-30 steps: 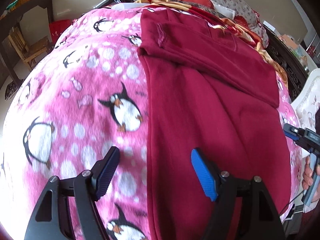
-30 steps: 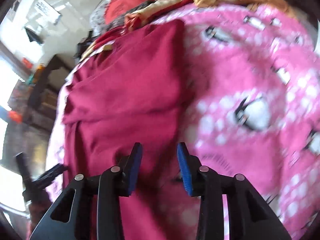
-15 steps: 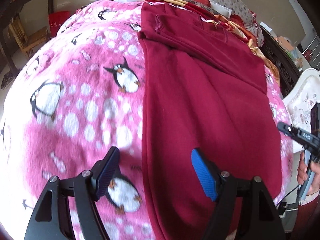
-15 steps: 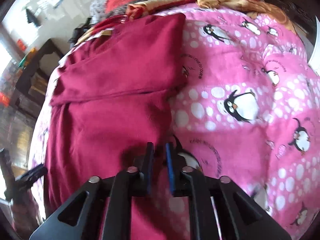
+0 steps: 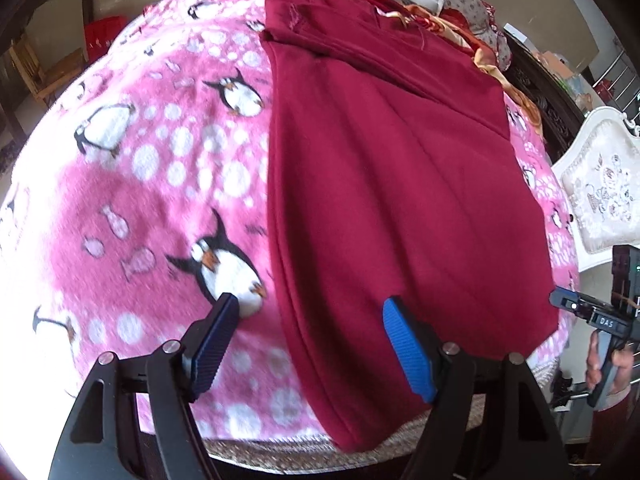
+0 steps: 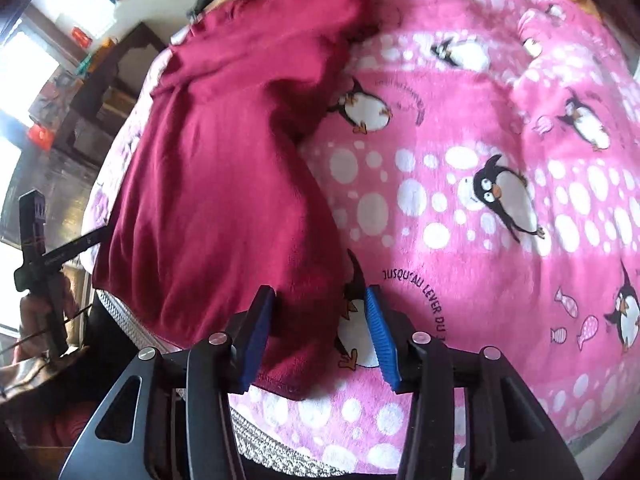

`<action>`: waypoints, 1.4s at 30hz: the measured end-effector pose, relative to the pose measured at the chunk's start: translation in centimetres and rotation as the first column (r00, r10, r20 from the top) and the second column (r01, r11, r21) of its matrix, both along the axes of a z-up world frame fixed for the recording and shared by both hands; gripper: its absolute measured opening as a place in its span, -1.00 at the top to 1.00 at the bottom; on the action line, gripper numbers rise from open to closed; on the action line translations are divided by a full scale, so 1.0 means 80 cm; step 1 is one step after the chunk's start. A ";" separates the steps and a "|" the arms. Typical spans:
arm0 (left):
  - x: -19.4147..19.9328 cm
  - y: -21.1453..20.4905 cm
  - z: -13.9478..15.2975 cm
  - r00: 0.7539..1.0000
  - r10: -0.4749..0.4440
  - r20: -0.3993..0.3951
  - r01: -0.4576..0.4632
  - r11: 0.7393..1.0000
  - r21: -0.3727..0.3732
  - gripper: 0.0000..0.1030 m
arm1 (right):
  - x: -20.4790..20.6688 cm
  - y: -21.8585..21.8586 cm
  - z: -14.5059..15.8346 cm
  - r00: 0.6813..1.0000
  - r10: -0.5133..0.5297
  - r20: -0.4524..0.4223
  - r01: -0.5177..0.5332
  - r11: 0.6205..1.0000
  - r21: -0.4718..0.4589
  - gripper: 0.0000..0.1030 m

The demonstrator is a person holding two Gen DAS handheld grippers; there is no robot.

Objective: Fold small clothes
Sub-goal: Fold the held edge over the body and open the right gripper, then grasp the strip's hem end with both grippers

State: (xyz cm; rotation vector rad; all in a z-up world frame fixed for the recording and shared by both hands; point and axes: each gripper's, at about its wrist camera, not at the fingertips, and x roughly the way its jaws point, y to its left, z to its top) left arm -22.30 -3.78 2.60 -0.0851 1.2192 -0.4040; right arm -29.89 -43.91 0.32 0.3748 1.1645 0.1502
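- Both sets of jaws stood apart and held nothing: the left gripper was spread wide, its dark left pad over the blanket and its blue right pad over the garment, so that the garment's left edge ran between them; the right gripper was opened more narrowly, with the garment's near right corner lying between its two blue pads.
- The pink penguin blanket covered the bed and was the largest thing in both views, with white spots, small fish and French lettering printed near the right gripper.
- The dark red garment lay lengthwise on the blanket, running from the near edge of the bed away toward the far end; its far part was folded across itself in a flat band.
- In the right wrist view the same garment lay left of centre, its right edge rumpled into a raised ridge, and its hem reached the bed's near edge.
- A heap of patterned bedding lay beyond the garment at the far end.
- A white upholstered chair back stood to the right of the bed.
- Each view showed the other gripper at its margin, off the bed, gripped by a hand.
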 end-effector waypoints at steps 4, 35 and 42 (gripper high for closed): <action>-0.007 -0.010 -0.002 1.000 -0.017 -0.022 0.018 1.000 0.018 -0.50 | 0.000 0.000 0.000 1.000 -0.010 0.008 0.010 1.000 0.005 0.43; -0.030 0.049 0.012 0.997 0.032 -0.070 -0.040 0.992 -0.116 -0.09 | -0.048 0.010 0.004 0.998 -0.055 0.009 0.053 0.987 0.149 0.54; -0.025 0.017 0.005 1.000 0.014 -0.027 -0.014 1.000 -0.014 -0.17 | -0.034 0.018 -0.009 1.000 0.005 0.020 -0.009 0.972 0.233 0.54</action>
